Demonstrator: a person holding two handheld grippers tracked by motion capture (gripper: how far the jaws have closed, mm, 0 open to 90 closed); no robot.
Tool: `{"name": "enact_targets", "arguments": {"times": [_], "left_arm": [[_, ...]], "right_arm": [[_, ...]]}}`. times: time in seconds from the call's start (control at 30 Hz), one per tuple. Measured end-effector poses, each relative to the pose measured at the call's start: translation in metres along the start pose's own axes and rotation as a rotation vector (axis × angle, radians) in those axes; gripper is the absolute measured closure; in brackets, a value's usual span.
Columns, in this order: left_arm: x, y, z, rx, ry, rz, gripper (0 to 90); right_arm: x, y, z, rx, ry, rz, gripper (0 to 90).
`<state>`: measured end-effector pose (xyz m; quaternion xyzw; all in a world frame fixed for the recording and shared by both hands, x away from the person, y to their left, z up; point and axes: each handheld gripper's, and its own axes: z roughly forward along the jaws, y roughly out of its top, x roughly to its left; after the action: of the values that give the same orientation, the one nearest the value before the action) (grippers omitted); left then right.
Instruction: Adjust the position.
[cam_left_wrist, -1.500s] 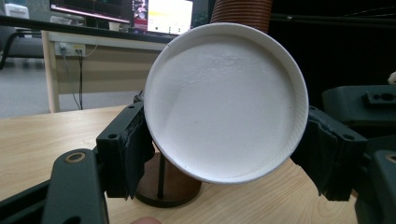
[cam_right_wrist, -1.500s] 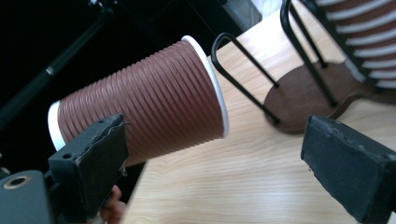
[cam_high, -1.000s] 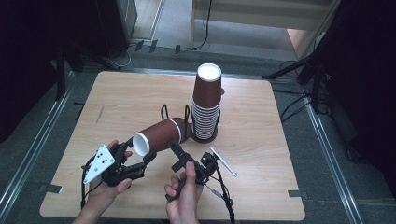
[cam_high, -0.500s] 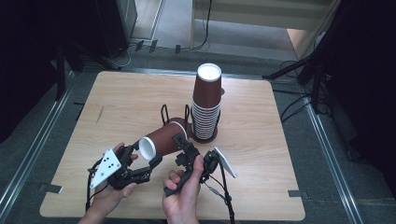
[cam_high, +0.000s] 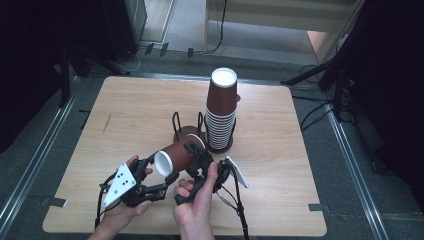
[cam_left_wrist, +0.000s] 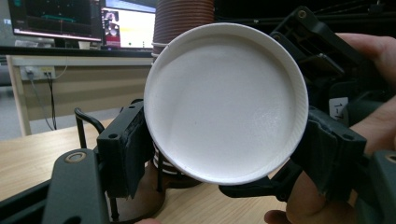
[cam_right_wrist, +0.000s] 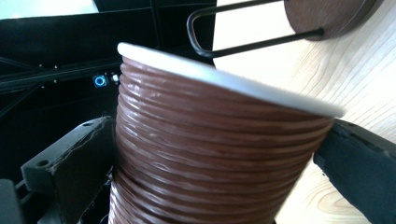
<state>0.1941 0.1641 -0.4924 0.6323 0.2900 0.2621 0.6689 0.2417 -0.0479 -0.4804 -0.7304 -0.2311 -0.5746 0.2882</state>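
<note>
Brown ribbed paper cups (cam_high: 176, 156), nested in a short stack and lying on their side

I hold them above my worktop near its front edge, the white base (cam_left_wrist: 225, 100) turned toward me, just in front of the tall upright cup stack (cam_high: 221, 112).

- The brown cup (cam_right_wrist: 219, 154) runs off the bottom edge in the right gripper view, so no clue how far down it goes.
- In the left gripper view the cup's white inside blocks most of the cup stack (cam_left_wrist: 184, 21) behind it, and the top edge chops the stack off too.
- The wire holder (cam_high: 187, 127) is half hidden behind the cup in the high view.
- Monitors (cam_left_wrist: 81, 21) in the back: way too small to read.
</note>
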Motion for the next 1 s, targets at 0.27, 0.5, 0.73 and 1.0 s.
{"name": "enact_targets", "arguments": {"times": [0.27, 0.5, 0.73, 1.0], "left_arm": [[-0.0009, 0.0005, -0.0005, -0.019, -0.012, 0.003, 25.5], [-0.0011, -0.0003, -0.0007, -0.022, -0.007, 0.026, 25.4], [-0.0008, -0.0017, -0.0016, -0.017, -0.022, -0.002, 24.3], [0.0008, -0.0013, -0.0066, -0.036, -0.077, -0.082, 6.8]], "right_arm": [[-0.0007, 0.0024, 0.0007, 0.013, 0.036, 0.036, 0.1], [-0.0018, 0.0025, 0.0015, 0.032, 0.049, 0.052, 5.6], [-0.0023, 0.0013, -0.0004, 0.030, 0.083, 0.039, 11.6], [-0.0012, 0.0007, -0.0044, 0.039, 0.115, 0.023, 12.0]]}}
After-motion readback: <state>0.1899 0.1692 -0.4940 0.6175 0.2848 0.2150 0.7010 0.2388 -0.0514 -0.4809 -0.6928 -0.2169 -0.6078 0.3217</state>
